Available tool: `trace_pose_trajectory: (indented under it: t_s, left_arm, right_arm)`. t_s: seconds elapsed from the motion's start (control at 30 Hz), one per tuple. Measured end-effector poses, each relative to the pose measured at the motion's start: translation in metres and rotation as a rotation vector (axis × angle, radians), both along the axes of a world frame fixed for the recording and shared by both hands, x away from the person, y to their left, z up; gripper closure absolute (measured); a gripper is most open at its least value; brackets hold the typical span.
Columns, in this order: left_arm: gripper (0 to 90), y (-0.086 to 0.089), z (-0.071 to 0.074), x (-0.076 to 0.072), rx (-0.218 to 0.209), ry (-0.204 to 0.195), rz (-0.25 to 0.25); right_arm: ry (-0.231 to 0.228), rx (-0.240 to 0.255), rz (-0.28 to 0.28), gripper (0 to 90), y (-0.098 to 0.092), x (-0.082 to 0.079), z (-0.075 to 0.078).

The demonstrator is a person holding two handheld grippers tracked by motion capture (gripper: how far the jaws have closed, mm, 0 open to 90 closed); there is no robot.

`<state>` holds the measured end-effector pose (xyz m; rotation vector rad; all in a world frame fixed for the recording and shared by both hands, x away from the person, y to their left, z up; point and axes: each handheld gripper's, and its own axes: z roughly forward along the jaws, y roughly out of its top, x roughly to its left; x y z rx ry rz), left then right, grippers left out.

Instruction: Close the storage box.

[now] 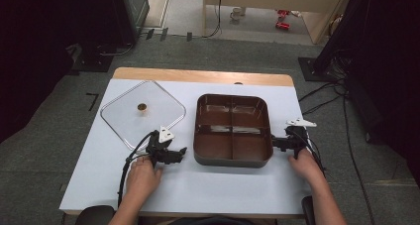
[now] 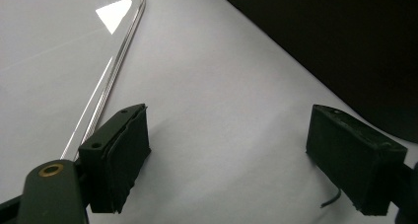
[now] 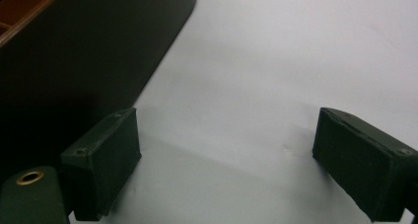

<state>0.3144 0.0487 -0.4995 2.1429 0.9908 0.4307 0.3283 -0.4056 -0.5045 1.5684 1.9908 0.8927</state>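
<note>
left tongs: apart, lower centre-left, between glass lid and brown tray | right tongs: apart, beside tray's right wall | white bench

Brown compartment tray, squarish with rounded corners, flat on the white table, right of centre. Four compartments inside, split by a cross-shaped divider, all of them glossy. Dark outer wall close up in the right gripper view.

Clear lid, square with rounded corners and a bright rim, flat on the table left of the tray and apart from it, turned cornerwise. Small brass-coloured knob at its middle. Rim just beside one black jaw in the left gripper view.
</note>
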Motion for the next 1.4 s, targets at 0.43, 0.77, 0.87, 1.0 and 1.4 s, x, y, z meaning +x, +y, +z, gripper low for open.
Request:
trace_pose_trajectory:
  t_s: [0.43,0.77,0.87,1.0,1.4]
  left_arm:
    - [16.4,0.0000,0.0002,0.0000,0.002,0.001,-0.001]
    - [16.3,-0.0003,0.0001,0.0000,0.002,0.000,0.000]
    - [16.3,-0.0005,0.0001,-0.0001,0.003,-0.001,0.000]
    - [17.8,-0.0038,0.0005,-0.0011,0.014,-0.017,-0.012]
    - [16.8,-0.0028,0.0002,0.0003,0.005,-0.002,-0.006]
  right_arm:
    - [0.000,0.001,0.000,10.4,0.0000,0.0001,0.0000]
    - [0.002,0.000,0.000,10.3,-0.0001,0.0001,0.0001]
    - [0.001,0.002,0.000,10.2,-0.0002,0.0001,0.0000]
    - [0.001,0.001,0.002,10.2,-0.0003,0.0001,0.0000]
    - [0.001,0.000,0.001,10.3,-0.0003,0.0001,0.0000]
